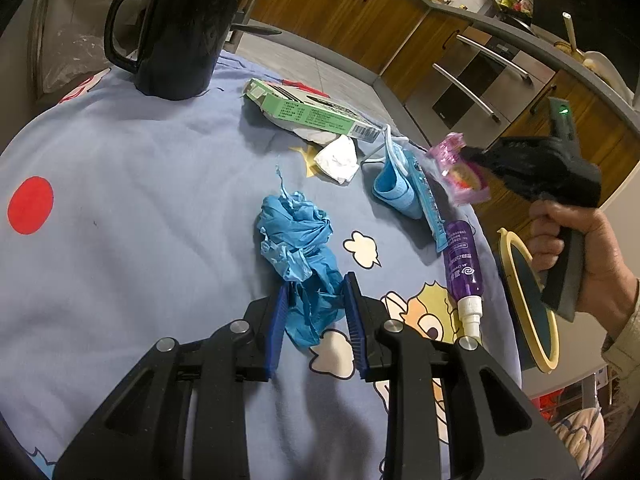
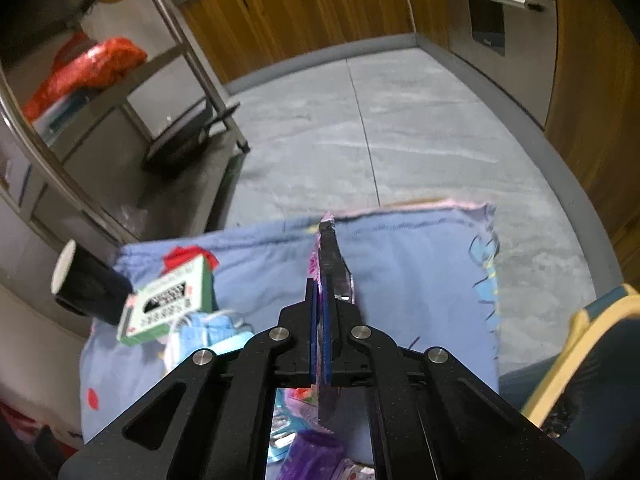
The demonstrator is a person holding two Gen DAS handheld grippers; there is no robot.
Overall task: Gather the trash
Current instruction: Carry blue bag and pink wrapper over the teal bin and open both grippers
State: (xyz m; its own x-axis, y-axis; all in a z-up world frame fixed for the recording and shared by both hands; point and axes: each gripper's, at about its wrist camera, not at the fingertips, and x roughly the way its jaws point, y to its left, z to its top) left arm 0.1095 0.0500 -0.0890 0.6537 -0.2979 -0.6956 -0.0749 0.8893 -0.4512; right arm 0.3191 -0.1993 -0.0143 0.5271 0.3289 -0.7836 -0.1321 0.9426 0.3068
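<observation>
My left gripper (image 1: 316, 296) has its jaws around the lower end of a crumpled blue glove (image 1: 298, 240) on the blue cloth (image 1: 140, 184); the pads touch the glove on both sides. My right gripper (image 1: 472, 156) is shut on a pink-purple wrapper (image 1: 460, 168) and holds it above the cloth's right edge; the wrapper (image 2: 334, 272) shows edge-on between the shut pads of the right gripper (image 2: 320, 280). A white tissue (image 1: 338, 158), a blue face mask (image 1: 396, 188), a blue sachet (image 1: 430, 204) and a green box (image 1: 312, 110) lie on the cloth.
A black mug (image 1: 184, 36) stands at the cloth's far left. A purple spray bottle (image 1: 464, 268) lies near the right edge. A yellow-rimmed bin (image 1: 528, 300) sits beside the table on the right, also in the right wrist view (image 2: 576, 356). Kitchen cabinets and grey floor lie beyond.
</observation>
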